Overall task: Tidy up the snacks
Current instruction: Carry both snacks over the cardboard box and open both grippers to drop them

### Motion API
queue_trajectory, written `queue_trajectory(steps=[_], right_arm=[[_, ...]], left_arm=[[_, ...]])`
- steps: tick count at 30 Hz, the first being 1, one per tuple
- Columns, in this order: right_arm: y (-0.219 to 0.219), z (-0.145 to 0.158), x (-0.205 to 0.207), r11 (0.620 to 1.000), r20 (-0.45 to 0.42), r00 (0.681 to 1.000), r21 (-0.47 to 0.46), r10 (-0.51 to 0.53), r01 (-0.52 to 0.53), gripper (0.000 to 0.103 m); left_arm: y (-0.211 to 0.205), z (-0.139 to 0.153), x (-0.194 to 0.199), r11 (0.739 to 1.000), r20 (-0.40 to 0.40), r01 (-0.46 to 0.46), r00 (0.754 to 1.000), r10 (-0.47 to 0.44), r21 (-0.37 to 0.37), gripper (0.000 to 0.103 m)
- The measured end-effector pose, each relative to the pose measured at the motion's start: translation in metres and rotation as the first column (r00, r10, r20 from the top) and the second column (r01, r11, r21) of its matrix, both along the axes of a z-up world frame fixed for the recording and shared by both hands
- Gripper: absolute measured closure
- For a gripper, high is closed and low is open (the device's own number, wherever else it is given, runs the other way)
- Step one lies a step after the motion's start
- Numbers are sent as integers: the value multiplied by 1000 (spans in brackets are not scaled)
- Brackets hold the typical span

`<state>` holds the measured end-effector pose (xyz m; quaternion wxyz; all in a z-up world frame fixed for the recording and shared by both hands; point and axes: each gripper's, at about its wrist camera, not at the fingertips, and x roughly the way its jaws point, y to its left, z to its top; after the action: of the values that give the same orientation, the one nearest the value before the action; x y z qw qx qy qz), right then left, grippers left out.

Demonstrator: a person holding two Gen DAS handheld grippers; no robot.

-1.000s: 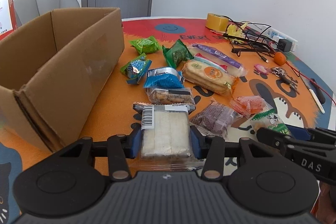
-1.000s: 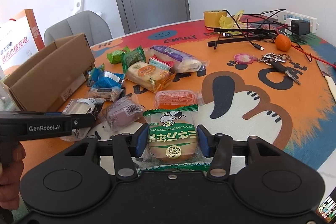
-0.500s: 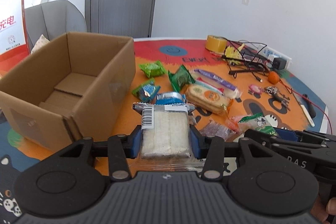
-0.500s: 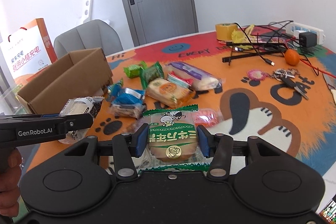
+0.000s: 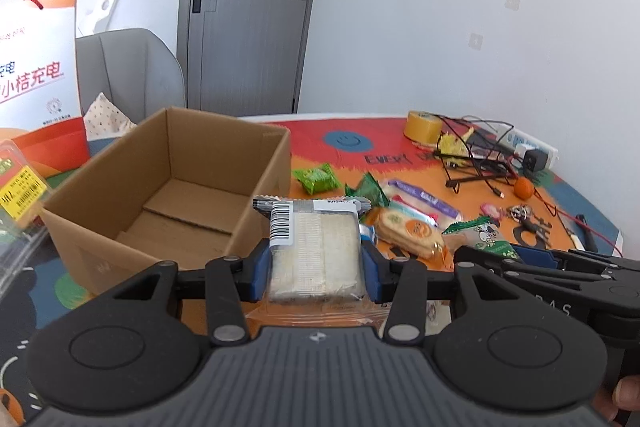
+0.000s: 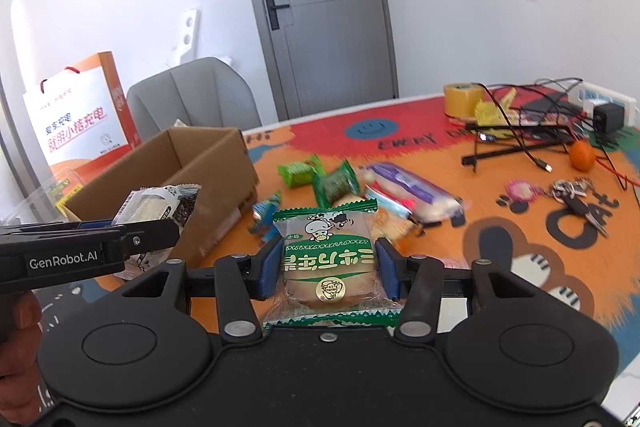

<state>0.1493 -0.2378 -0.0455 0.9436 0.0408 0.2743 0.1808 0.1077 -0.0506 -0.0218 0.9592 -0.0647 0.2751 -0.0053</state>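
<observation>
1. The left gripper is seen clamped on a clear-wrapped pale cake bar, both blue pads pressed to its sides, the tool angled gently downward and lifted off the table.
2. The right gripper is shown closed on a green-wrapped bun, held level with the other tool; the left gripper is seen at this view's left edge with a hand on its handle.
3. Just past the cake bar, the near corner of an open cardboard box is reached; its floor is bare and its top is unobstructed.
4. To the box's right, loose snack packets are scattered across the orange cat mat.
5. At the table's far edge, a tape roll, tangled cables and an orange are grouped.
</observation>
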Motion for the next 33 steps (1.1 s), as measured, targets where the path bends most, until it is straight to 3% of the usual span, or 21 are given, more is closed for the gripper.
queue_trajectory(steps=[20,33], right_arm=[[60,31,9,996,101,991,-33,83,-80,54],[95,36,23,990,103,985,-12,141,-141,54]], left_arm=[[49,30,-11,995,87,-90,992,92,-33,58],[92,28,3,981,73,-184,979,189,-64,58]])
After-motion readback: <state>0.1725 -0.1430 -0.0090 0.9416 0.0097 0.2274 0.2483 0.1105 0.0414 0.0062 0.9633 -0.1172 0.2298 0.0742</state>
